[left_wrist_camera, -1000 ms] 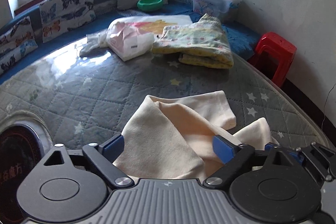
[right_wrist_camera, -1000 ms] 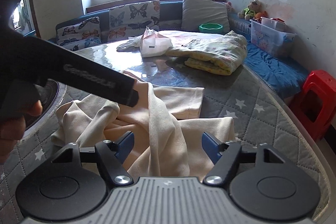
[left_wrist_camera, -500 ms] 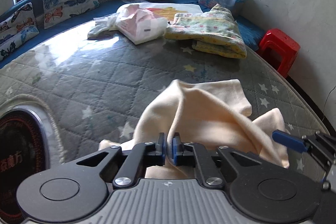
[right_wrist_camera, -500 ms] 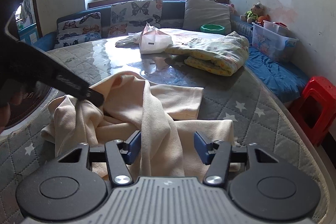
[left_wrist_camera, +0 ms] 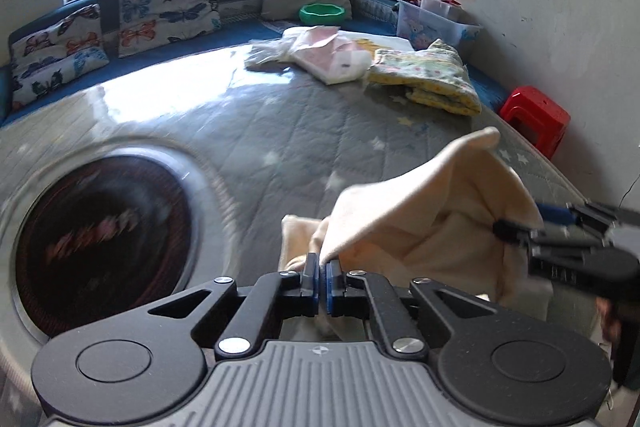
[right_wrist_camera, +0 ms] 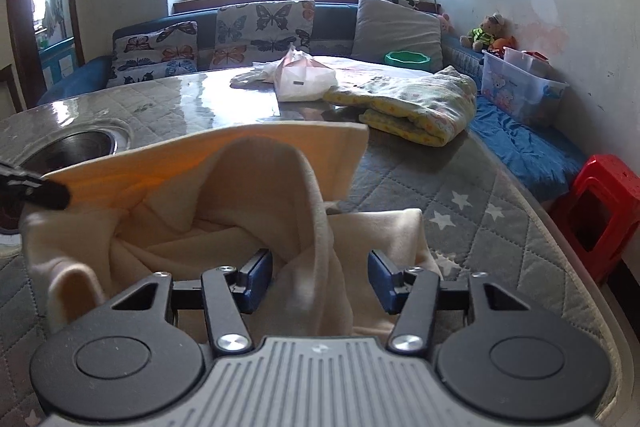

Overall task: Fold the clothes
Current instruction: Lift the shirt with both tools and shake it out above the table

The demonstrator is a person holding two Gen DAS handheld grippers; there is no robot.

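Note:
A cream garment [left_wrist_camera: 432, 227] lies crumpled on the grey quilted table [left_wrist_camera: 280, 131]. My left gripper [left_wrist_camera: 323, 267] is shut on an edge of it and lifts it off the table. In the right wrist view the garment [right_wrist_camera: 256, 195] rises in a tall fold, and my right gripper [right_wrist_camera: 320, 267] is open with that fold between its blue pads, not clamped. The right gripper also shows in the left wrist view [left_wrist_camera: 560, 227] at the garment's right side. The left gripper's tip [right_wrist_camera: 36, 189] shows at the left edge of the right wrist view, holding the cloth.
A round dark inset [left_wrist_camera: 100, 247] sits in the table at left. A folded yellow-green blanket [right_wrist_camera: 412, 103] and a white bag [right_wrist_camera: 300, 79] lie at the far side. A red stool [right_wrist_camera: 596, 211] stands off the right edge. Cushions line the bench behind.
My left gripper closed on the garment's edge and has pulled it up and to the left. My right gripper narrowed a little around the raised fold but stays open.

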